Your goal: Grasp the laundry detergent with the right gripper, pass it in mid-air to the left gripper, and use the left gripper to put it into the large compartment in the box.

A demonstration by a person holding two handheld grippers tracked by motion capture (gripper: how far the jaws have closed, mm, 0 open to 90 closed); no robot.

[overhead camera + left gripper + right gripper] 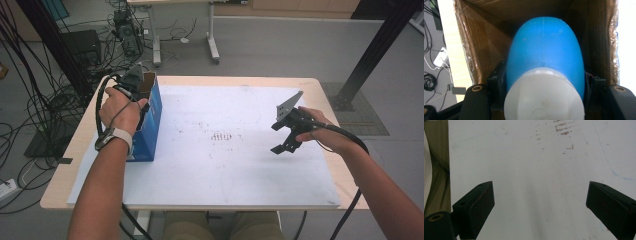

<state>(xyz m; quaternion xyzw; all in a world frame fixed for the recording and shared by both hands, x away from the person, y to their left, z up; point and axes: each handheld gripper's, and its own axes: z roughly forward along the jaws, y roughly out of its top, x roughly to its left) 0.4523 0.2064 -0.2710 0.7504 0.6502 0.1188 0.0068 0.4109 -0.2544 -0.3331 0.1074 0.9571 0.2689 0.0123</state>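
Bottle [545, 57], blue with a white cap [544, 96], sits pinched between the two black jaws of the left claw [544, 85], cap end toward the camera and rounded body pointing down into an open cardboard box [486, 45]. In the high view the left claw [134, 86] stands at the mouth of this blue-sided box [152, 117], which rests at the left edge of the white sheet [225, 170] covering the table [55, 195]. The grip appears to fall on the curved shoulder just behind the cap; on such a smooth, tapering surface the pads may slide toward the narrower cap, so the bottle could tip or drop before it is seated or lifted clear.

The brown inner walls stand close on both sides of the bottle and the jaws. Any sideways drift of the hand could catch a jaw or the bottle on a wall or on the ragged taped rim, and drag or topple the box, which nothing holds down.

The right claw [539, 202] hangs spread, with nothing between its jaws, above bare sheet marked with reddish specks [564, 128]. In the high view it [289, 134] is well apart from the box, so it is poorly placed to steady the box if it shifts. The trailing cable [102, 107] loops near the box and might snag it.
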